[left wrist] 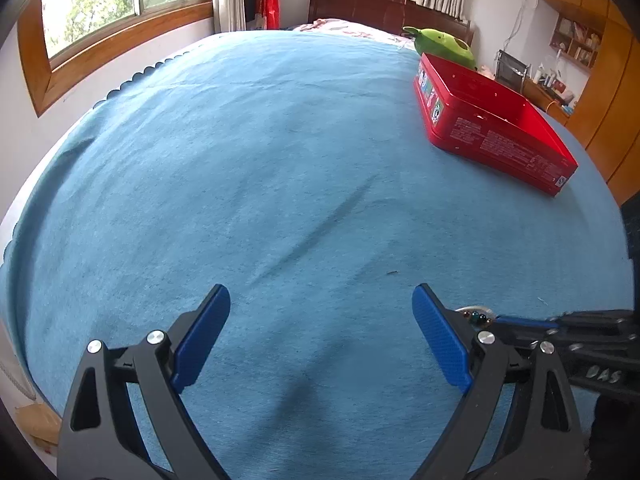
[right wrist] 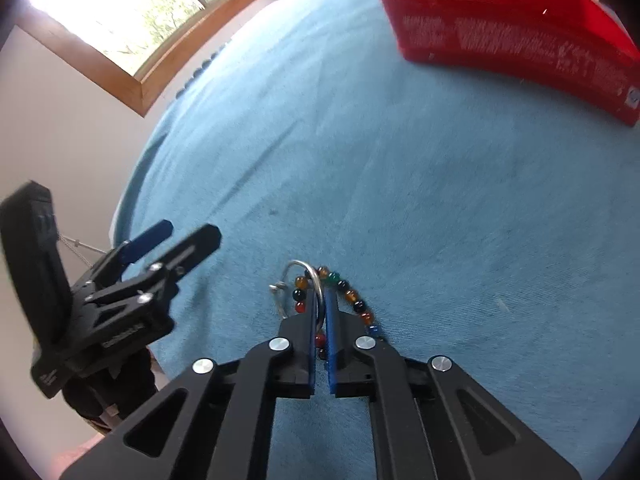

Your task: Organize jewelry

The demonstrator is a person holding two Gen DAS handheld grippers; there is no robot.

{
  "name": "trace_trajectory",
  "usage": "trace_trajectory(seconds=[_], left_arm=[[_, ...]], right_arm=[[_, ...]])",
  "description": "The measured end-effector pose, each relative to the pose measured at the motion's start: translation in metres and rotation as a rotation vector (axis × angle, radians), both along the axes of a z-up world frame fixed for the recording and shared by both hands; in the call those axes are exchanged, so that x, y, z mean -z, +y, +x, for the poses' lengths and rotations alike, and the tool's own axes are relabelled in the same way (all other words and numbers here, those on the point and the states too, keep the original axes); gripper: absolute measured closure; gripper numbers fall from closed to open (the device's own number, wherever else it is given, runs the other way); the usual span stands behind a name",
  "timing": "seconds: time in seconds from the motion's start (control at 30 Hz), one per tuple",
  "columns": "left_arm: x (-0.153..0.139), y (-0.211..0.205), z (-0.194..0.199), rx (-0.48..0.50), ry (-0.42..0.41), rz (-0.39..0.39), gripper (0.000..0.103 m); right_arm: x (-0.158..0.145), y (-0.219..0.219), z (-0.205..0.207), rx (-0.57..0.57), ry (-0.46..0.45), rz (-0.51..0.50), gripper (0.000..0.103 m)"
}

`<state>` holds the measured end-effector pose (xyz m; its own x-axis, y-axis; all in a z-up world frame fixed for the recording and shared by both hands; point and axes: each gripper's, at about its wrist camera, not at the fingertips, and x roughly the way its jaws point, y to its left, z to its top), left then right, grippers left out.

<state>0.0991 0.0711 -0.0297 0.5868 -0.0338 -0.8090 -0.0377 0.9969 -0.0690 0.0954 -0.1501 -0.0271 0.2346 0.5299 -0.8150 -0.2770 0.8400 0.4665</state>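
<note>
A bedroom: a blue cloth covers the bed, with wood-framed windows behind it and wooden cabinets on the far right.

Nearest in the right wrist view, the right gripper has its blue fingers drawn close together, pinching a silver bangle and a bead bracelet. The bangle's arc rises between the pads and curves out to the left beyond the tips. The beads, amber, green, black, red and blue, loop round the fingertips and trail down along the right finger. Whether the jewelry is touching the cloth or lifted just off it cannot be told.

To the left of that, the left gripper hangs over the cloth near the bed's edge. In its own view the left gripper has its fingers spread wide with only cloth between them; a few beads and the right gripper's tip show just beyond its right finger.

Farther back, toward the right, an open red tin lies on the cloth, well apart from both grippers. Behind the tin sits a green plush toy, and beyond that the dark headboard.
</note>
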Motion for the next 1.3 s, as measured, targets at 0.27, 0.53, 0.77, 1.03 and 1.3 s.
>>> trace_trajectory(seconds=[0.27,0.53,0.77,1.03,1.3], left_arm=[[-0.002,-0.022,-0.001,0.06,0.002,0.002,0.011],[0.004,-0.063,-0.003,0.209,0.073,-0.065,0.013],[0.013,-0.105,-0.005,0.339,0.175,-0.145,0.028],[0.027,-0.131,-0.001,0.358,0.238,-0.117,0.04],[0.03,-0.149,0.002,0.377,0.25,-0.052,0.068]], right_arm=[[-0.022,-0.058,-0.005,0.121,-0.067,-0.033,0.1],[-0.007,-0.122,-0.01,0.282,-0.034,-0.053,0.1],[0.013,-0.155,-0.015,0.369,-0.002,-0.101,0.096],[0.006,-0.164,-0.026,0.371,-0.038,-0.08,0.096],[0.005,-0.154,-0.019,0.338,-0.048,-0.04,0.096]])
